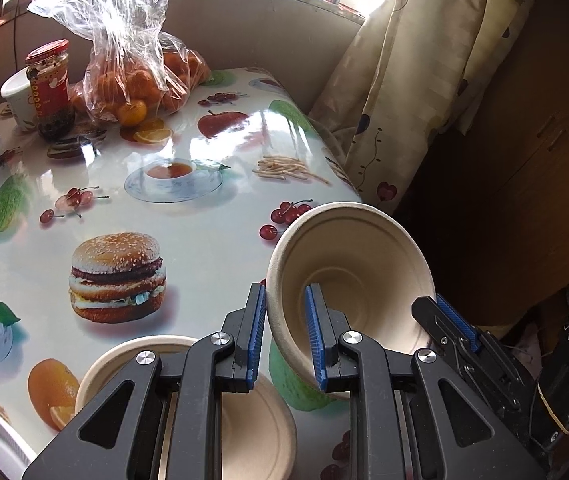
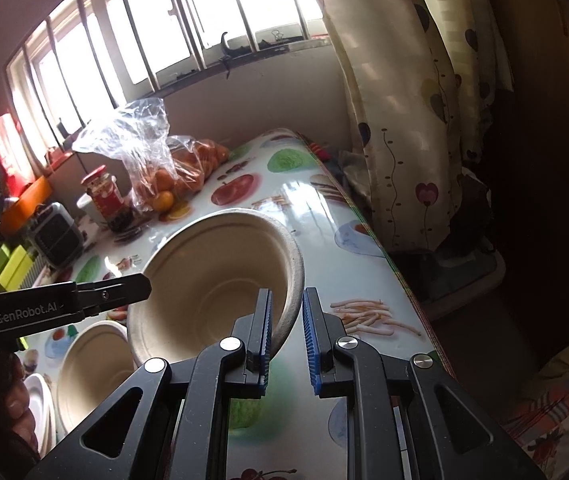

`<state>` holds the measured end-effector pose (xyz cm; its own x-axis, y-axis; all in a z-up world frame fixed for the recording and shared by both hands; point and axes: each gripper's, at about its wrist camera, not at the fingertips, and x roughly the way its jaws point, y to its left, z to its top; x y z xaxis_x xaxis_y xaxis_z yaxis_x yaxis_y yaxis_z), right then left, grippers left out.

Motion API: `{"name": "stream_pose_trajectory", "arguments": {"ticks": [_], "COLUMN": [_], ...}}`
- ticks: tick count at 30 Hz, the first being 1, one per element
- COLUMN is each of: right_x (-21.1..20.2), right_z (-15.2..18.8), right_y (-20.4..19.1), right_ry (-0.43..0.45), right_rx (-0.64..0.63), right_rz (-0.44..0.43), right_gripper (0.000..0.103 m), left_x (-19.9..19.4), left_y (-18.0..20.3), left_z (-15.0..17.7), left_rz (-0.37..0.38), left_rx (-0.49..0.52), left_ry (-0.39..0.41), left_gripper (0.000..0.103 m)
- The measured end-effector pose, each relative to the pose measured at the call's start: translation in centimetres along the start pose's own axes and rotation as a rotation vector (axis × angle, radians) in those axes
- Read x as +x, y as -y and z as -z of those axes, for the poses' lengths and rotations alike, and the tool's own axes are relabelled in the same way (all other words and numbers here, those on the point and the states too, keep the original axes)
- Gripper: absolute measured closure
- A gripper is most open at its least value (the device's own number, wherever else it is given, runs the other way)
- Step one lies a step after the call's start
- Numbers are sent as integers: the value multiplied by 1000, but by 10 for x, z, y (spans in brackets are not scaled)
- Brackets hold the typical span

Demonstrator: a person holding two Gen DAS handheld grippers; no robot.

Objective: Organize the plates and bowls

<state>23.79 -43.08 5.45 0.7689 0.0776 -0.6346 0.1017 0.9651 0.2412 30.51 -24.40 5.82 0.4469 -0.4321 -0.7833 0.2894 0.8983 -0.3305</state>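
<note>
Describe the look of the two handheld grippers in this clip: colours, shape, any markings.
Both are matte black plastic. The left gripper and right gripper each have two flat fingers faced with ribbed blue pads, on angular link arms with triangular cut-outs and silver pivot pins. White "GenRobot.AI" lettering runs along the left gripper's side in the right wrist view.

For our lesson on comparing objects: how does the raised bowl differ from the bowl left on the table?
The raised bowl is tilted on its side, gripped at its rim by the left gripper and right gripper; the bowl on the table sits upright and ungripped. The raised bowl is clear of the tabletop; the other rests on it. Both are beige pulp bowls.
</note>
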Motion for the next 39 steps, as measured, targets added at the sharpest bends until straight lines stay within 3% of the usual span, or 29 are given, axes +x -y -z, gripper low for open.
{"name": "stream_pose_trajectory", "arguments": {"ticks": [16,39], "right_x": [-38,-44], "right_z": [8,43], "right_y": [-39,-92], "right_ry": [46,4], "right_rx": [-39,-76], "right_rz": [-43,-119], "right_gripper": [88,88], "left_x": [-51,-91], "left_y": [-14,-69], "left_z": [18,57], "left_rz": [-11,-51], "left_rx": [-15,-87], "left_ry": [59,80], "left_gripper": [82,82]}}
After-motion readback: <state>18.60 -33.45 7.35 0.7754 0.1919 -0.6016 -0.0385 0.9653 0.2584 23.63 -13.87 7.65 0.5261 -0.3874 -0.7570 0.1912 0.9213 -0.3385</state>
